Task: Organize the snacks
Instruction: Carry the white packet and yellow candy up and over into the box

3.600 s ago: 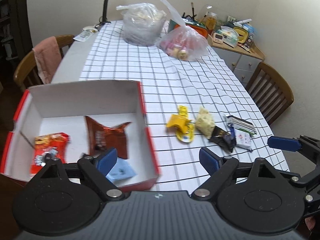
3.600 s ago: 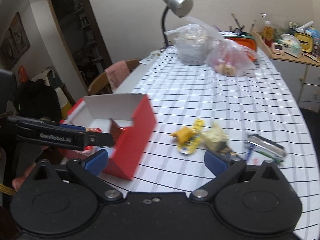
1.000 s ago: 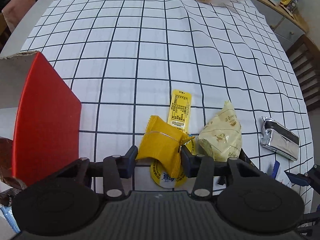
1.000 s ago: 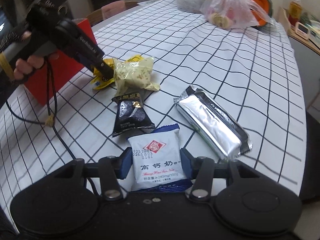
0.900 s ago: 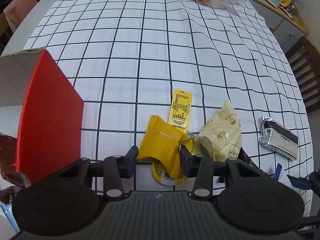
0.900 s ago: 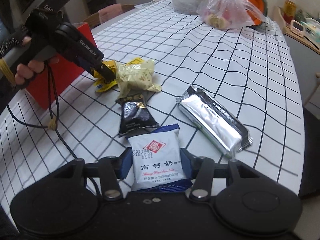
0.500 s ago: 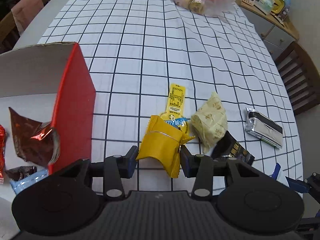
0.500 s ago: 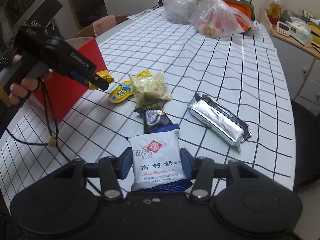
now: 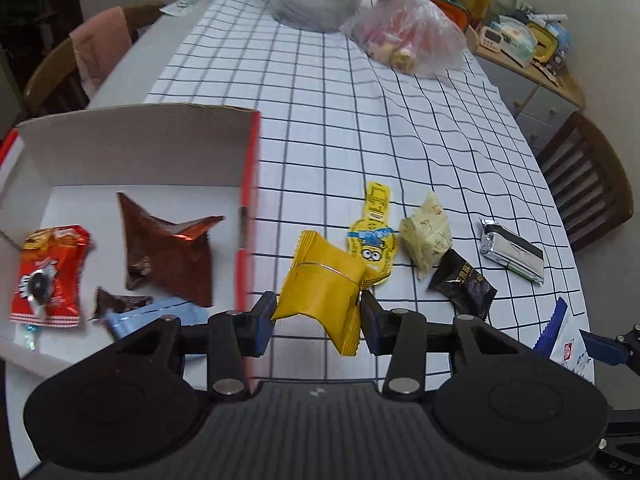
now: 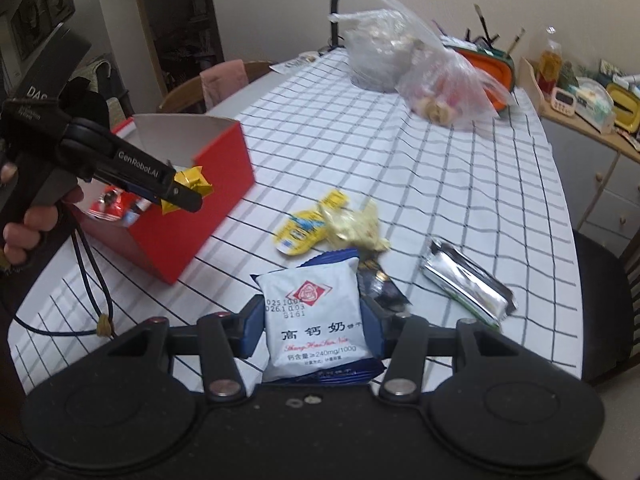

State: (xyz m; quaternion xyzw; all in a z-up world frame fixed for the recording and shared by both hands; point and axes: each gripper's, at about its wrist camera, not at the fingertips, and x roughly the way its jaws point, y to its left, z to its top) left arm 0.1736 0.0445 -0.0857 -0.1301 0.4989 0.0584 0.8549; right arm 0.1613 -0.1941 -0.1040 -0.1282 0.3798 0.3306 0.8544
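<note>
My left gripper (image 9: 318,320) is shut on a yellow snack packet (image 9: 324,280), held in the air just right of the red box's wall (image 9: 249,184). In the right wrist view that left gripper (image 10: 188,196) hangs over the red box (image 10: 208,200) with the yellow snack packet (image 10: 192,182) in it. My right gripper (image 10: 314,326) is shut on a white and blue milk-tablet packet (image 10: 316,316), raised above the table. On the checked cloth lie a yellow cartoon packet (image 9: 372,240), a cream packet (image 9: 426,234), a black packet (image 9: 464,284) and a silver bar (image 9: 512,250).
The box holds a brown wrapper (image 9: 168,248), a red packet (image 9: 50,276) and a light blue packet (image 9: 160,314). Two plastic bags (image 9: 404,36) sit at the table's far end. Chairs (image 9: 588,184) stand on both sides, and a cluttered side cabinet (image 10: 588,112) is at the right.
Both grippers have risen with their packets, which have left the table. The left one has moved toward the red box, whose inside now shows.
</note>
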